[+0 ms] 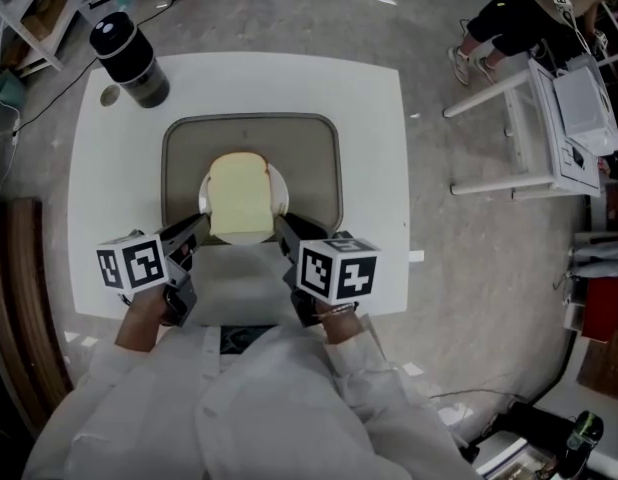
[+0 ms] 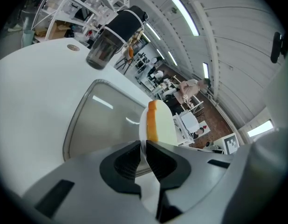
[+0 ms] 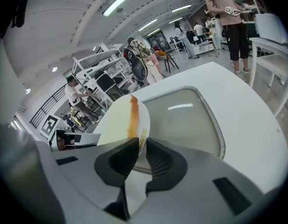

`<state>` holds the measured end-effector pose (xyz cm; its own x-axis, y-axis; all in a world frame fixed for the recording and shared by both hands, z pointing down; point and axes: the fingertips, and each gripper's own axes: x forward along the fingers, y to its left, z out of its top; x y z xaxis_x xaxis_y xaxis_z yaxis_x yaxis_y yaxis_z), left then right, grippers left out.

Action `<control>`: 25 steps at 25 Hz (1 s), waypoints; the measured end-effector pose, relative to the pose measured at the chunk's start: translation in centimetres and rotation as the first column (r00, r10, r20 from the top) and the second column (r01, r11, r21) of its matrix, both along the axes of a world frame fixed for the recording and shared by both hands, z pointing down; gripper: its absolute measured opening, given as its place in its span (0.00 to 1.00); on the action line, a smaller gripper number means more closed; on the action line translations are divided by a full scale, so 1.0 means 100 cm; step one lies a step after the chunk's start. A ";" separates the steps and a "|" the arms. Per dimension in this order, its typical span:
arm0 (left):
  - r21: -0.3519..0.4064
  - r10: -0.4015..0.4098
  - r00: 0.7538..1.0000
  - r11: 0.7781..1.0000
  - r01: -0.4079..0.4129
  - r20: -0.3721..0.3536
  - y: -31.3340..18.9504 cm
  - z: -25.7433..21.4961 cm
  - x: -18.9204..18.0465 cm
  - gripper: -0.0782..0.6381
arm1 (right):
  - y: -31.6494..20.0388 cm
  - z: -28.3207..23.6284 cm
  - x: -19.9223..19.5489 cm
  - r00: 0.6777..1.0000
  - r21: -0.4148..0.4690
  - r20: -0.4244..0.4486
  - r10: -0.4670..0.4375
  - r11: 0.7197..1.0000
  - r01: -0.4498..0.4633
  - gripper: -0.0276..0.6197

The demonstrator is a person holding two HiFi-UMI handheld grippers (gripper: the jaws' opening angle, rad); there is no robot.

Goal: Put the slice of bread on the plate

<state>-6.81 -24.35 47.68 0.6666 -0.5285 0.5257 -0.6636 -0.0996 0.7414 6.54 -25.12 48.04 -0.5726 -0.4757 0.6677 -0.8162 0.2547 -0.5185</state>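
Observation:
A pale slice of bread (image 1: 239, 196) lies flat on a small white plate (image 1: 282, 190) over the front half of a grey tray (image 1: 319, 158). My left gripper (image 1: 197, 226) is shut on the plate's left rim, and my right gripper (image 1: 281, 228) is shut on its right rim. In the left gripper view the thin plate (image 2: 142, 125) edge runs into the left gripper (image 2: 144, 155), with the bread (image 2: 163, 122) and its orange crust just past the pads. The right gripper view shows the same: the plate (image 3: 145, 122) rim is pinched in the right gripper (image 3: 140, 155), bread (image 3: 116, 122) on top.
A black-lidded tumbler (image 1: 129, 60) stands at the table's back left corner, beside a small round disc (image 1: 109, 95). The tray (image 2: 102, 120) sits mid-table on the white top. A white rack (image 1: 549, 128) and seated people are off to the right.

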 end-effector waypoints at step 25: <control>-0.103 -0.002 0.998 0.995 0.009 0.065 -0.060 0.054 0.004 0.17 | -0.060 0.058 0.004 0.999 -0.120 -0.036 -0.008 0.993 0.004 0.13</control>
<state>-6.39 -30.38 53.06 0.6265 -0.4729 0.6196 -0.7109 -0.0208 0.7030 6.98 -31.13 53.81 -0.5498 -0.3876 0.7399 -0.8336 0.1975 -0.5159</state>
